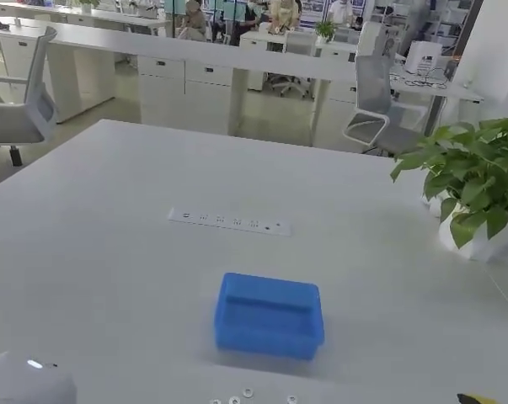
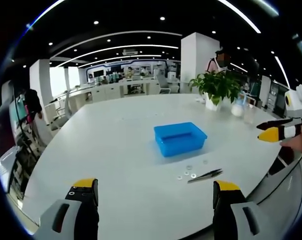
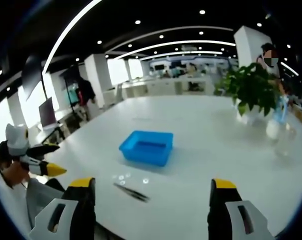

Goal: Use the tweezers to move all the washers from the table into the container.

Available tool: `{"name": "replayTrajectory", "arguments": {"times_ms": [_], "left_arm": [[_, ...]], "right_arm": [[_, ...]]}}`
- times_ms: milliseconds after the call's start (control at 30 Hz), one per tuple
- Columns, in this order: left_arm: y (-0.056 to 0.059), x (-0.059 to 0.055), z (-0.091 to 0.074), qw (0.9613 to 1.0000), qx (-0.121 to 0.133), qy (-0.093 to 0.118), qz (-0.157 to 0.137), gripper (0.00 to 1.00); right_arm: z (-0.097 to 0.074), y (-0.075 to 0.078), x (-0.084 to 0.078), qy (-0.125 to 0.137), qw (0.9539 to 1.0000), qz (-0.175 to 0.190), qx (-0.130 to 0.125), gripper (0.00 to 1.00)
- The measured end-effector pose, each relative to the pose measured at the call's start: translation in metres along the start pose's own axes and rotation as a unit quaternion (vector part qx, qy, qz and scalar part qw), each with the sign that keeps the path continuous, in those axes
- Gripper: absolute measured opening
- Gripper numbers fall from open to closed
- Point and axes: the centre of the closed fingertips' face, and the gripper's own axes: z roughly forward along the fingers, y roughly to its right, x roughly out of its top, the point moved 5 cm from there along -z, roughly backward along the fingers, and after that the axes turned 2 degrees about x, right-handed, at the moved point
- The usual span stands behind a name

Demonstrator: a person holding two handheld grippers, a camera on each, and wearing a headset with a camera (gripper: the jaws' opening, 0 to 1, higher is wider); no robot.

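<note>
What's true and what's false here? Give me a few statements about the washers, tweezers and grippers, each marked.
1. The tweezers lie on the table. True.
2. The washers are in the container. False: those that show lie on the table, between the tweezers and the container.
3. The left gripper is shut on the tweezers. False: its jaws stand wide apart with nothing between them.
4. The right gripper is open. True.
5. A plant stands on the table. True.
</note>
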Motion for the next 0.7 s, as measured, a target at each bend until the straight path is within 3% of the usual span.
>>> {"name": "replayTrajectory", "arguments": {"times_ms": [233,600,700], "left_arm": [[-0.004,0.001,0.007,1.0,0.0,-0.006,0.008,0.96],[-0.013,0.008,0.019,0.9997,0.004,-0.001,0.024,0.94],[-0.013,0.011,0.022,0.9997,-0.005,0.003,0.025,0.92]], "right_arm": [[0.007,-0.001,0.0,-0.001,1.0,0.004,0.005,0.93],[0.019,-0.006,-0.006,-0.034,0.9991,-0.014,0.021,0.92],[0.023,-0.005,-0.007,-0.036,0.999,-0.016,0.02,0.91]]}}
